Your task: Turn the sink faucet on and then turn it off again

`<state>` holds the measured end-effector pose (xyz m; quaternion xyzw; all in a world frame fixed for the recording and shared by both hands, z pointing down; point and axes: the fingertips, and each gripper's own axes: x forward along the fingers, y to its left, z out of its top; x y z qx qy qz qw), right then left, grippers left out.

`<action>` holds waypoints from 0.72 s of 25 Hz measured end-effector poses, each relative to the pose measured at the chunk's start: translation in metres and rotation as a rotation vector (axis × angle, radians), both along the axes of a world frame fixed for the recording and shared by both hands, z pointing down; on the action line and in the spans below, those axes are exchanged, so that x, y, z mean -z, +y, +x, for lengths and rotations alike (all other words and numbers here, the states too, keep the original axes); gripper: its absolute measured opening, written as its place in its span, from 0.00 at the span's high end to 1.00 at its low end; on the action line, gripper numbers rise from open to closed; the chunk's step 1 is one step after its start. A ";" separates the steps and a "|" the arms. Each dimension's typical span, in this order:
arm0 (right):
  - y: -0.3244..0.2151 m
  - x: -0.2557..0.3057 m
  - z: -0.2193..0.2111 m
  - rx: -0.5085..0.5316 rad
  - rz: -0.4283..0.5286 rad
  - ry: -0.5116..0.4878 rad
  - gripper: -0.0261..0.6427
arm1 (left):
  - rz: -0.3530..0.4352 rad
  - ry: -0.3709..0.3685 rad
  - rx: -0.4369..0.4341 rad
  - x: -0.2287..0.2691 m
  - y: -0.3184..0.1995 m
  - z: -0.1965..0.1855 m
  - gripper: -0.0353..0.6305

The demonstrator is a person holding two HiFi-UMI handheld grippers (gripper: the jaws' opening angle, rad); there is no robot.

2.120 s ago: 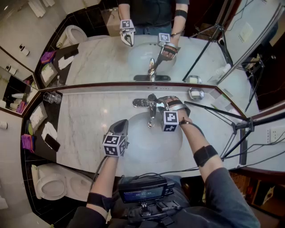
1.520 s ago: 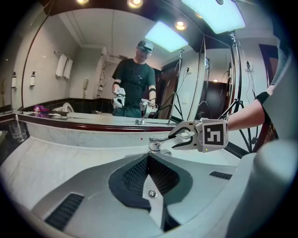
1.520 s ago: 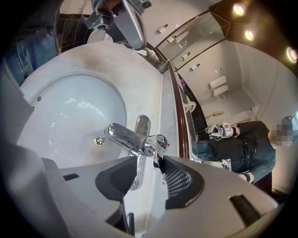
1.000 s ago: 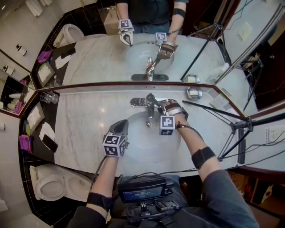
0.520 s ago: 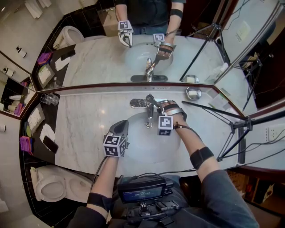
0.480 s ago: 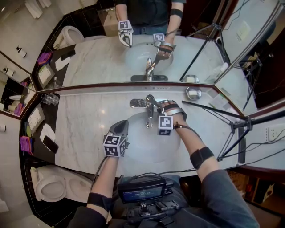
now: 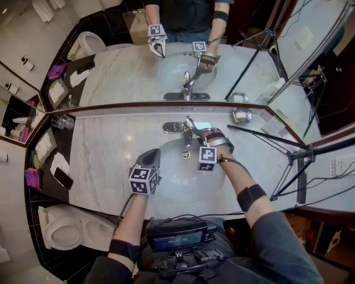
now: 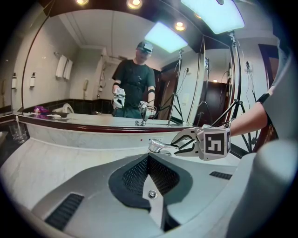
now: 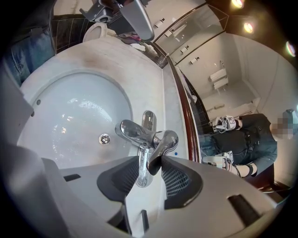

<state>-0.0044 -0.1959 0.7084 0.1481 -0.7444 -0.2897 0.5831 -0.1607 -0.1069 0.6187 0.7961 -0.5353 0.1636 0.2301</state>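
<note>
Jaws of the right gripper [image 9: 150, 163] have just nipped tighter on the faucet lever [image 9: 165, 139], which points lengthwise back at them; the left gripper [image 7: 148, 159] hangs farther off, shut, empty.

Left gripper [image 8: 148, 157] shut, right gripper [image 9: 152, 163] fingers just closing on faucet lever [image 9: 166, 141]

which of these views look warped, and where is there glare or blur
Head view: wide-angle, the counter edge bows, light even. Left gripper view: strong fisheye, ceiling lights blown out. Right gripper view: fisheye, dark corners, glints on the faucet handle, no motion blur.
</note>
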 end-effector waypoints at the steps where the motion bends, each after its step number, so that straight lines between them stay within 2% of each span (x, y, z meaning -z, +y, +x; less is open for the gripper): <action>1: 0.000 0.000 0.000 -0.002 -0.001 -0.006 0.73 | 0.000 -0.001 0.000 0.000 0.000 0.001 0.95; 6: -0.004 0.006 -0.002 -0.020 -0.014 -0.039 0.73 | -0.003 -0.001 0.000 0.002 -0.001 0.001 0.95; 10: 0.000 0.003 -0.001 -0.080 -0.065 -0.045 0.73 | 0.006 -0.003 -0.005 0.001 0.004 0.004 0.95; 18: 0.008 0.051 0.007 -0.201 -0.040 -0.236 0.80 | 0.029 -0.006 0.007 0.011 0.012 -0.002 0.95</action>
